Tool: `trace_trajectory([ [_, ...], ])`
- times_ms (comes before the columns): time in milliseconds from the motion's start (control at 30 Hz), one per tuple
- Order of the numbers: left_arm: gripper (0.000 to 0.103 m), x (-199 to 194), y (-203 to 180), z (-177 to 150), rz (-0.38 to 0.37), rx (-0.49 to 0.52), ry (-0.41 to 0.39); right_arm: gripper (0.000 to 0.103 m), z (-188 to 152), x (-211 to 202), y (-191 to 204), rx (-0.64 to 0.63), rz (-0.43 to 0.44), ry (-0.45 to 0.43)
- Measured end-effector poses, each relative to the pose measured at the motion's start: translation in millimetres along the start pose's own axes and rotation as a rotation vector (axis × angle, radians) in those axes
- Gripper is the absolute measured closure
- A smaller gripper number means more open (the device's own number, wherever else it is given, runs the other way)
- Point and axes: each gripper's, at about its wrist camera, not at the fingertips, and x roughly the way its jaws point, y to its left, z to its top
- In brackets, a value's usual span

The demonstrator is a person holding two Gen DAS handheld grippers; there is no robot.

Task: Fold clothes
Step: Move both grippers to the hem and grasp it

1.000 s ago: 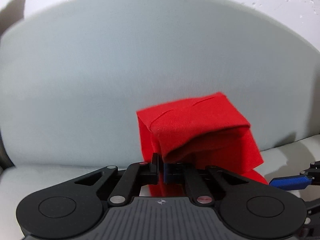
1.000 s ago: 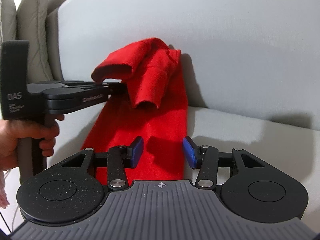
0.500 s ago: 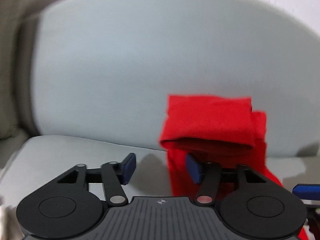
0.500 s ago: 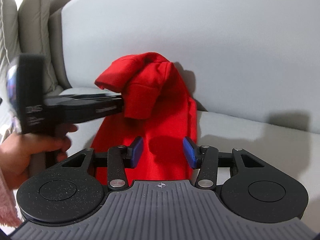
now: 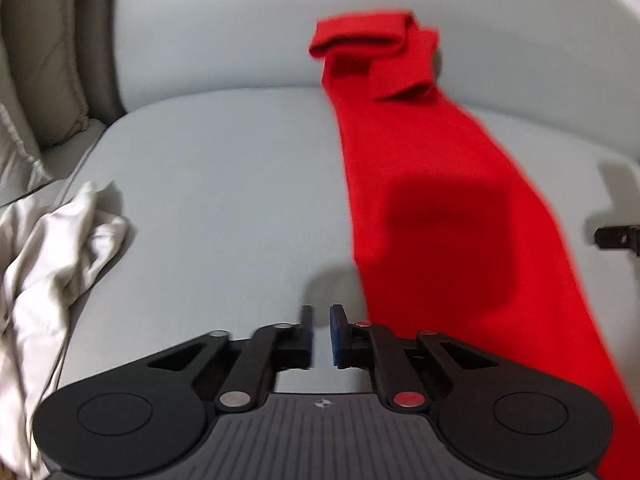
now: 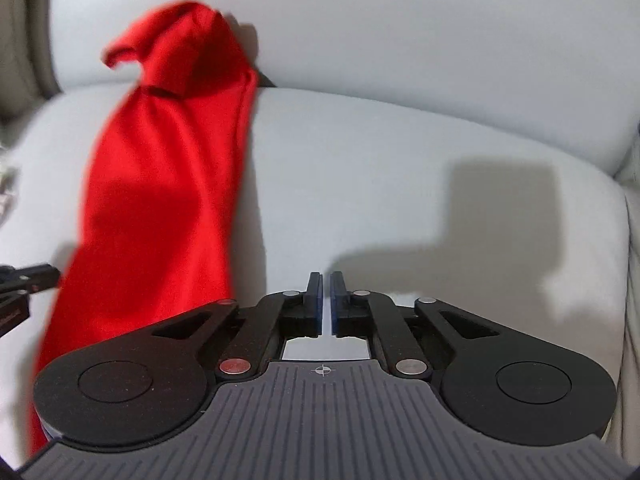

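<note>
- The red garment (image 5: 448, 200) lay as a long narrow strip on the sofa seat (image 5: 224, 200), running from the front edge to the backrest (image 5: 224, 20), its far end rumpled and leaning against it.
- The left gripper (image 5: 321, 332) hung over bare seat just beside the strip — jaws nearly together, holding nothing.
- The right gripper (image 6: 326, 296) was likewise almost closed and empty, off the strip's other side.
- By my judgement the lengthwise fold was in; cross folds remained — the strip was not compact.
- A white cloth (image 5: 52, 264) lay crumpled at the seat's left edge.
</note>
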Motion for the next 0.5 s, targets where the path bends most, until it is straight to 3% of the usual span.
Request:
trace_trajectory([
  [33, 0.084, -3.4, -6.4, -2.8, -0.012, 0.012, -0.002, 0.09, -7.3, -10.3, 5.7, 0.005, 0.039, -0.008],
  [133, 0.077, -61.9, -35.8, -33.0, -0.096, 0.049, -0.024, 0.09, -35.4, -30.7, 31.1, -0.024, 0.102, -0.002],
  [167, 0.069, -83.9, -43.7, -54.4, -0.125, 0.044, -0.021, 0.089, -45.2, -34.9, 38.0, -0.036, 0.113, 0.007],
  [200, 0.069, -104.4, -48.1, -76.7, -0.124, 0.048, -0.002, 0.088, -61.6, -40.0, 40.8, -0.05, 0.105, 0.023],
  [300, 0.07, -96.4, -60.8, -118.7, -0.035, 0.098, 0.172, 0.082, -110.7, -55.2, 49.3, -0.092, 0.083, 0.073],
  [400, 0.071, -125.6, -72.8, -151.1, 0.005, 0.188, 0.158, 0.082, -159.1, -70.8, 57.6, -0.134, 0.061, 0.121],
  [500, 0.071, -148.8, -79.6, -168.5, -0.014, 0.259, 0.195, 0.081, -190.2, -112.5, 57.7, -0.156, 0.06, 0.118],
])
